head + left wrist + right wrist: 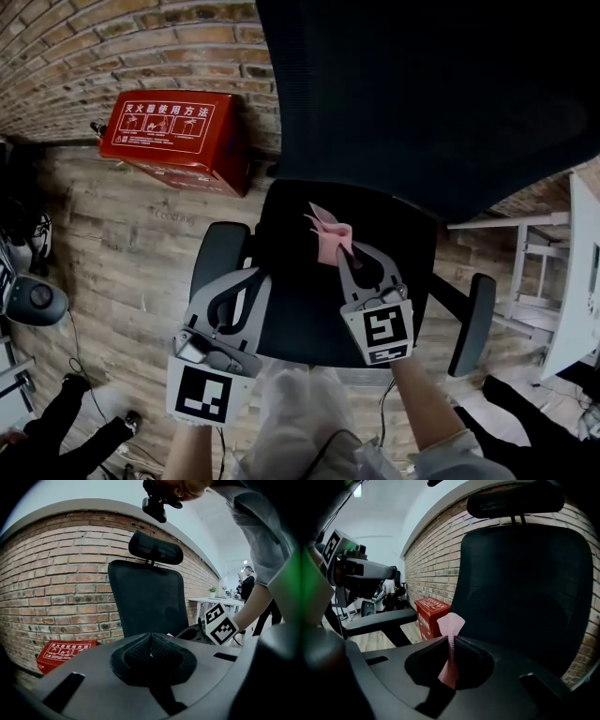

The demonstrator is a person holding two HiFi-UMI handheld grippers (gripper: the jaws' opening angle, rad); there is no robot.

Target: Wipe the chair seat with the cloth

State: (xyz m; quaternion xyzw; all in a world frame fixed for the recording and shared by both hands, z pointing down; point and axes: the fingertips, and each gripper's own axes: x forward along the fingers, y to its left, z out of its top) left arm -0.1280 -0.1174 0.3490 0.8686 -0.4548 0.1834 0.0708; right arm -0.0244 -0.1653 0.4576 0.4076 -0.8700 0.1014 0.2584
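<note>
Right hand-held gripper is pinched on the pink cloth; in the right gripper view the jaws are pressed together with the cloth sticking up between them. The cloth sits at frame centre in the head view, over the middle of the seat, below the backrest. Can't tell if it touches the seat.

Left hand-held gripper is pressed together on nothing, over the seat's left edge.

Step, as I read it: cloth gripped and positioned, wiping stroke about to start or barely under way.

Next move needs the cloth pressed flat onto the seat and dragged across it, keeping the pinch firm.
</note>
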